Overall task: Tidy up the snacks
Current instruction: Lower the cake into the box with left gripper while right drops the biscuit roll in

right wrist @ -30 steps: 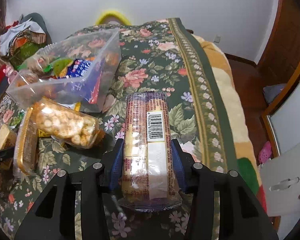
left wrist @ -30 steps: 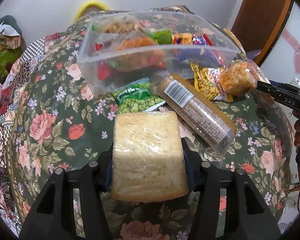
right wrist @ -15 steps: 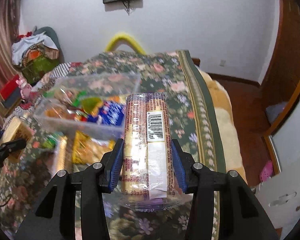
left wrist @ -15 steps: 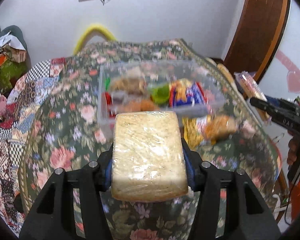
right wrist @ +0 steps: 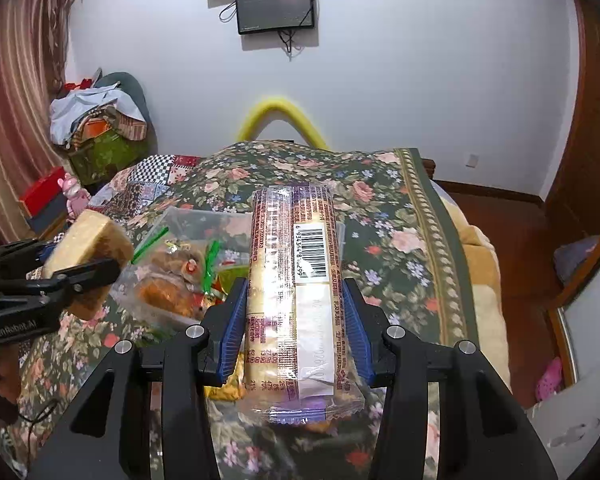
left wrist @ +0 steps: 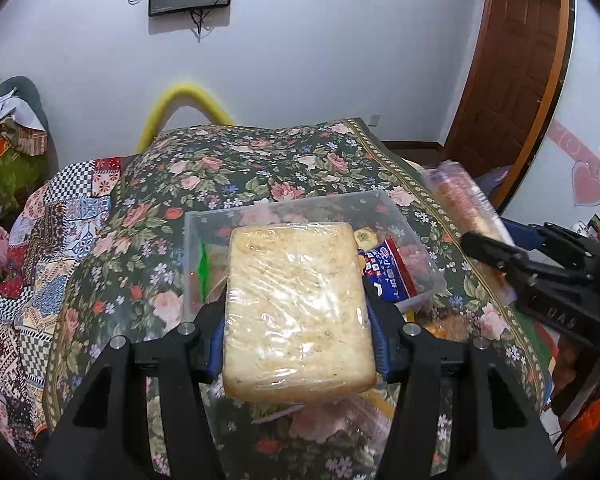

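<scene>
My left gripper [left wrist: 296, 320] is shut on a plastic-wrapped pale yellow block cake [left wrist: 296, 304], held in the air above the floral bedspread. It also shows in the right wrist view [right wrist: 88, 240]. My right gripper [right wrist: 296, 320] is shut on a long clear-wrapped biscuit pack [right wrist: 296, 292] with a barcode, also held up. That pack shows at the right in the left wrist view [left wrist: 460, 200]. A clear plastic bin [left wrist: 284, 210] holding several snack packets sits on the bed beyond and below both grippers; it also appears in the right wrist view [right wrist: 188, 216].
More snack packets [left wrist: 436, 328] lie on the bedspread [left wrist: 236, 160] in front of the bin. A yellow foam-padded rail [right wrist: 278, 112] stands at the bed's far end. A clothes pile [right wrist: 96, 120] sits at the left and a wooden door [left wrist: 508, 72] at the right.
Both grippers have lifted with their snacks and tilted up, so the bin and loose packets now lie lower and farther; the wall and monitor have come into view.
</scene>
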Demonstrator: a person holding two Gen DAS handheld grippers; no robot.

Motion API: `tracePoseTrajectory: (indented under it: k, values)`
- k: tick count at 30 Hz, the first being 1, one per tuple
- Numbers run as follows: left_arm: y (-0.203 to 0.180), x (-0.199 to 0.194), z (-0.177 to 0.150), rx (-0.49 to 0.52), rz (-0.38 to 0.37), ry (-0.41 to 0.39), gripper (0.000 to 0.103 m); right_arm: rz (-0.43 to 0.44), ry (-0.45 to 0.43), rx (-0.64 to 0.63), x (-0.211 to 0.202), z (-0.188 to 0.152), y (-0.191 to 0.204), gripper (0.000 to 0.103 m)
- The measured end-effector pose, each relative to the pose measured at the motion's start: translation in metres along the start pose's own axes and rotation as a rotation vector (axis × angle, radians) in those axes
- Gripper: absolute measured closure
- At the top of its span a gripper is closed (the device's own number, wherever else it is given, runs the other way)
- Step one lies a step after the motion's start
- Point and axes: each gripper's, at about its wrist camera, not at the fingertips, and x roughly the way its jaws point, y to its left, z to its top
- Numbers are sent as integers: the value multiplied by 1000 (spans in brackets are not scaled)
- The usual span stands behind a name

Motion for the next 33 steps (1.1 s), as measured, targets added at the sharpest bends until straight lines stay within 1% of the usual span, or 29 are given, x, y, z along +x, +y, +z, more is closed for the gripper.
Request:
tracePoseTrajectory:
  k: [5, 9, 14, 20, 23, 27, 31, 33]
  values:
    - [-2, 23, 5, -4, -9, 27, 48, 4, 50, -24, 25, 4, 5, 60]
    - [-3, 46, 7, -14, -13, 56, 48, 12, 91, -10, 47, 5, -1, 60]
    - [-6, 68, 4, -9, -11, 88, 48, 31, 126, 10, 64, 7, -8, 60]
    - [-7, 89, 3, -13, -18, 111, 48, 36, 169, -6, 79, 5, -6, 60]
    - [-11, 91, 3, 3, -18, 105, 48, 41, 181, -9, 82, 2, -5, 60]
    - [-16, 87, 9, 26, 3, 79, 48, 45, 203, -12, 88, 1, -4, 60]
    - [-13, 79, 12, 18, 0, 71, 48, 50, 203, -2, 87, 1, -5, 60]
    - [-9, 73, 13, 8, -1, 68, 47, 56, 195, 4, 81, 3, -6, 58]
